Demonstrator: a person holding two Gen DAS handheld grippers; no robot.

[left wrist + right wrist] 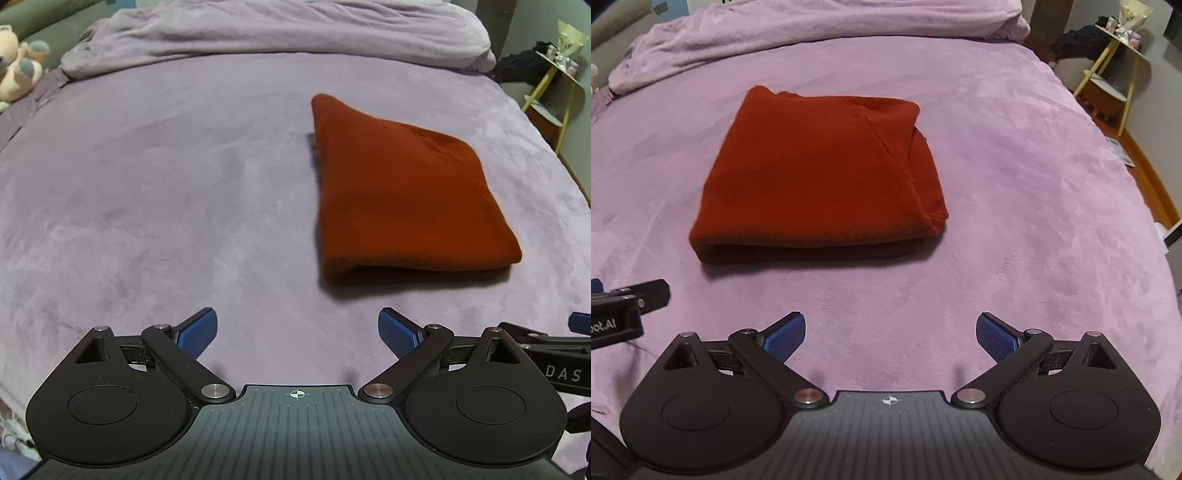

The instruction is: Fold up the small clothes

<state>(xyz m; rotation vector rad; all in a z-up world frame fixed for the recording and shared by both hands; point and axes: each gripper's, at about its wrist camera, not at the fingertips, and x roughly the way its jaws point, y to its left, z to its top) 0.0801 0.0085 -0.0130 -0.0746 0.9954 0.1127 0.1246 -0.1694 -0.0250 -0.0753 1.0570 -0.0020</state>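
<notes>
Left gripper and right gripper hover (jaws spread wide).

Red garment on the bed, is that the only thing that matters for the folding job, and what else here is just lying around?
Part of the job:
red garment, already folded, lying on the purple bedspread
left gripper, open and empty
right gripper, open and empty

Just lying about:
bunched blanket at the far end
stuffed toy
yellow side table with small items

1 folded garment, 2 grippers
</notes>
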